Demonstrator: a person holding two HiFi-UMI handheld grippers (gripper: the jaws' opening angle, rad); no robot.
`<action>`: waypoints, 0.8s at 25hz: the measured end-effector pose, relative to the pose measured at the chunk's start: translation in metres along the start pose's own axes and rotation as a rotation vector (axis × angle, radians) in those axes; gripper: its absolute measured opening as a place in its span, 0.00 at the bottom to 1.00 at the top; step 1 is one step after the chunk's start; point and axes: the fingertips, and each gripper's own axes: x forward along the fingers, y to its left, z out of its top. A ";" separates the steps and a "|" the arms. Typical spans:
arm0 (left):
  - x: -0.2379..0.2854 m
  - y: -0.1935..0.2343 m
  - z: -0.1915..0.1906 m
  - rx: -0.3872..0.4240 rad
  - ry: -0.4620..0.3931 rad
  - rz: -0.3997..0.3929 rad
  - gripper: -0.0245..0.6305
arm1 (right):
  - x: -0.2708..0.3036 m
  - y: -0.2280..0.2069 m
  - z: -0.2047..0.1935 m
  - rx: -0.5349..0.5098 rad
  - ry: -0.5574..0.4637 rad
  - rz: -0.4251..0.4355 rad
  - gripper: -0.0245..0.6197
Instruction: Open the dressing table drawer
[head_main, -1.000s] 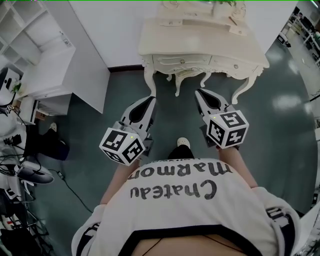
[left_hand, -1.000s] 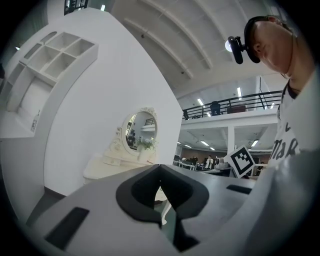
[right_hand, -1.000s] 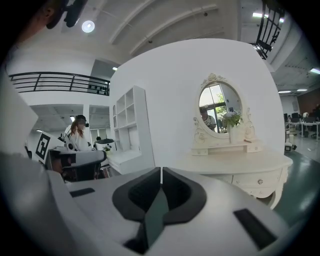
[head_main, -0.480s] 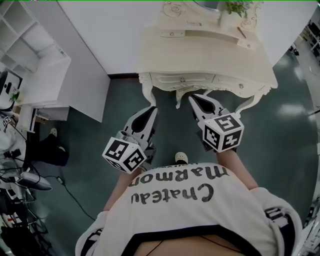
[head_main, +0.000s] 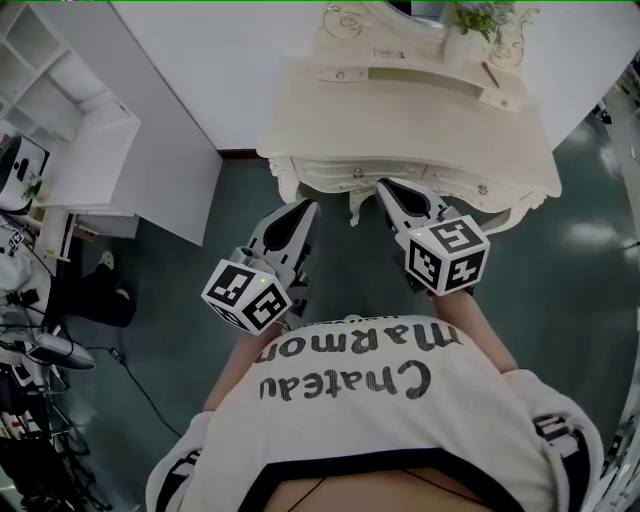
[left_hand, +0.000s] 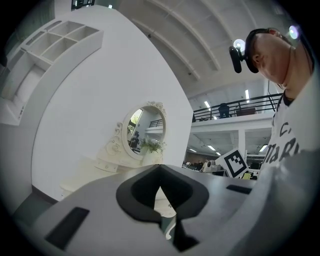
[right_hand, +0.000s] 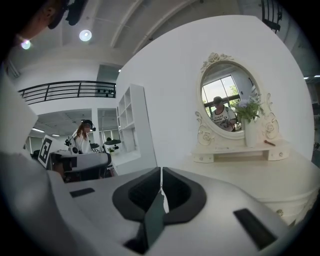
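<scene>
Head view: a cream dressing table (head_main: 400, 120) stands just ahead of me, its drawer (head_main: 335, 177) closed under the surface. It probably slides lightly; its small, likely slippery knob (head_main: 358, 173) is where to pinch. My left fingers (head_main: 287, 230) and right fingers (head_main: 408, 205) are closed together, empty.

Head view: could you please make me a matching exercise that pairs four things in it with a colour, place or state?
Things:
1. dressing table
2. floor
3. shelf unit
4. right claw

Descriptions:
A. dark green
B. shut, nothing held
C. cream, against the wall
D. white, at the far left

Pairs: 1-C, 2-A, 3-D, 4-B
</scene>
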 end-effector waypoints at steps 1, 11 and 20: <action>0.005 -0.002 0.001 0.006 0.002 -0.003 0.07 | -0.001 -0.005 0.002 0.008 -0.006 0.000 0.09; 0.023 -0.004 -0.004 -0.011 0.001 0.061 0.07 | -0.015 -0.032 -0.005 0.049 -0.015 0.006 0.09; 0.030 -0.004 0.003 -0.014 -0.030 0.073 0.07 | -0.013 -0.048 -0.009 0.072 -0.001 0.002 0.09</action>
